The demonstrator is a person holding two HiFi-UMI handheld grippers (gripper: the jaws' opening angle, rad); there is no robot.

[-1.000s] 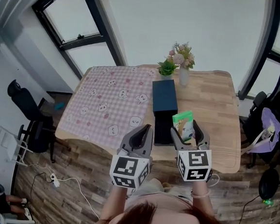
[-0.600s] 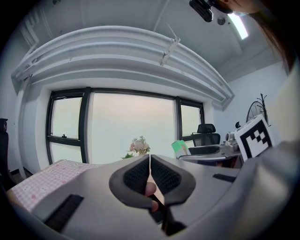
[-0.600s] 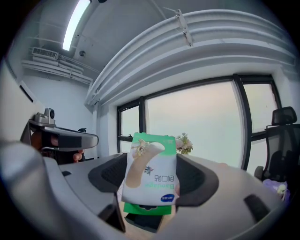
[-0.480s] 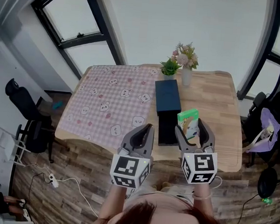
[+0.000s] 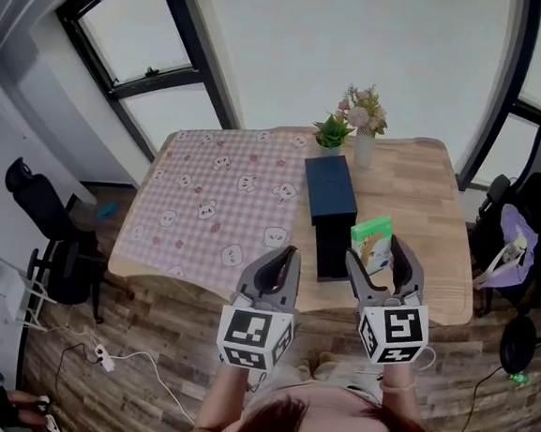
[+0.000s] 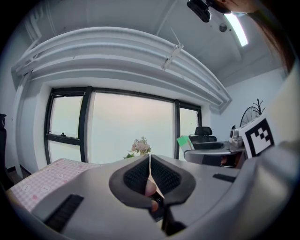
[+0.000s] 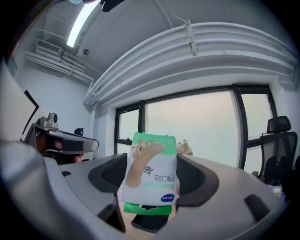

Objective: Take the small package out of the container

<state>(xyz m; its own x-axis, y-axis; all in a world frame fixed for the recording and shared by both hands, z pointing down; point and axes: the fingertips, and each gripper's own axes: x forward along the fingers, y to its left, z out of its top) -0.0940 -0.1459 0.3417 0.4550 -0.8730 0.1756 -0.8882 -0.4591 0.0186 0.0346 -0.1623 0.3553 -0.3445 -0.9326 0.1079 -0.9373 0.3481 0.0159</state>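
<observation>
My right gripper [image 5: 377, 254] is shut on the small package [image 5: 372, 240], a green-and-white bandage pack held upright above the table's near edge. In the right gripper view the package [image 7: 152, 173] fills the gap between the dark pads [image 7: 197, 176]. The container is a dark box [image 5: 331, 253] lying open just left of the package, with its navy lid [image 5: 329, 189] lying beyond it. My left gripper [image 5: 284, 256] hovers left of the box, shut with nothing in it; its pads [image 6: 161, 173] meet in the left gripper view.
A pink checked cloth [image 5: 220, 206] covers the left half of the wooden table [image 5: 431, 206]. A vase of flowers [image 5: 358, 124] and a small green plant [image 5: 331, 131] stand at the far edge. Chairs stand at the right [image 5: 532, 243] and left [image 5: 36, 209].
Both grippers have drawn slightly back toward the near table edge. The package stays held in the right gripper. The left gripper stays shut.
</observation>
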